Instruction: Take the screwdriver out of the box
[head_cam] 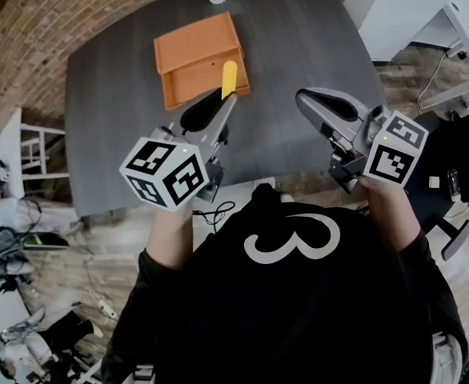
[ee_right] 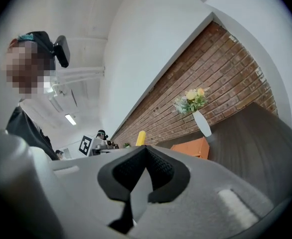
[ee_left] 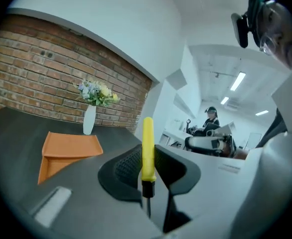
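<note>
The screwdriver (head_cam: 229, 78) has a yellow handle and a thin dark shaft. My left gripper (head_cam: 222, 104) is shut on it, lifted above the table's near half, handle pointing away from me toward the box. In the left gripper view the yellow handle (ee_left: 147, 148) stands upright between the black pads (ee_left: 120, 169). The orange box (head_cam: 198, 54) lies open on the dark table, and it also shows as an orange tray (ee_left: 69, 148) behind the jaws. My right gripper (head_cam: 308, 101) hovers to the right, shut with nothing in it; its pads (ee_right: 161, 169) meet at the tip.
A white vase with flowers (ee_left: 88, 119) stands at the table's far edge by the brick wall, just past the box. The dark table (head_cam: 122, 110) ends near my body. White desks, chairs and other people stand around the room.
</note>
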`<act>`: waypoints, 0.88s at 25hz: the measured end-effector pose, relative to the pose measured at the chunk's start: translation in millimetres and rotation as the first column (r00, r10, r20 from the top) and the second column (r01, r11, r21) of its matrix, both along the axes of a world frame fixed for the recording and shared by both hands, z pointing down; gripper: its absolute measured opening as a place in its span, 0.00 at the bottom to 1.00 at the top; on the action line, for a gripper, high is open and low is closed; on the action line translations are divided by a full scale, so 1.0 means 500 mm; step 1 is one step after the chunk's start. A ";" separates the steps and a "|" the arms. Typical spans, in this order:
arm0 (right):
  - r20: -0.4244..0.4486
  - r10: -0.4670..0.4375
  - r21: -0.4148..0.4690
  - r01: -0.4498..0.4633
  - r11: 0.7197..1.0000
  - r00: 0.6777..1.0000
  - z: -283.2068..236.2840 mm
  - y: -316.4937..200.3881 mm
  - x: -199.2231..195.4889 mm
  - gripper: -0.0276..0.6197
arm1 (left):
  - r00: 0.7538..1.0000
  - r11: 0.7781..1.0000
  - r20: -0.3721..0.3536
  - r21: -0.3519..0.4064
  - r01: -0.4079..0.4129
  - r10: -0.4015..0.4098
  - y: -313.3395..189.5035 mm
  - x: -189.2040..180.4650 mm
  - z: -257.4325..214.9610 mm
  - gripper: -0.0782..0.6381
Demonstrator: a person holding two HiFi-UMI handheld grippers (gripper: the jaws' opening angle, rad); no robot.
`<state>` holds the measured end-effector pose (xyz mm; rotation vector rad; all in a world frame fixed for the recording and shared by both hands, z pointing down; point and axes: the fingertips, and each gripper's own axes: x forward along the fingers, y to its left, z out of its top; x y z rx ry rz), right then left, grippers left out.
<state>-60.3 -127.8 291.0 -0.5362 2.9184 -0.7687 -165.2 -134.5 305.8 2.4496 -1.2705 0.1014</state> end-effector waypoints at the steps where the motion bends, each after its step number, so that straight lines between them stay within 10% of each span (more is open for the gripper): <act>1: -0.017 -0.002 0.026 0.003 1.000 1.000 -0.006 0.010 0.000 0.04 | 1.000 1.000 -0.029 0.006 0.006 -0.006 0.016 0.004 -0.012 0.24; 22: -0.082 -0.006 0.187 0.022 0.982 0.997 -0.069 0.123 0.035 0.04 | 0.997 0.989 -0.081 0.146 0.023 -0.011 0.154 0.089 -0.103 0.24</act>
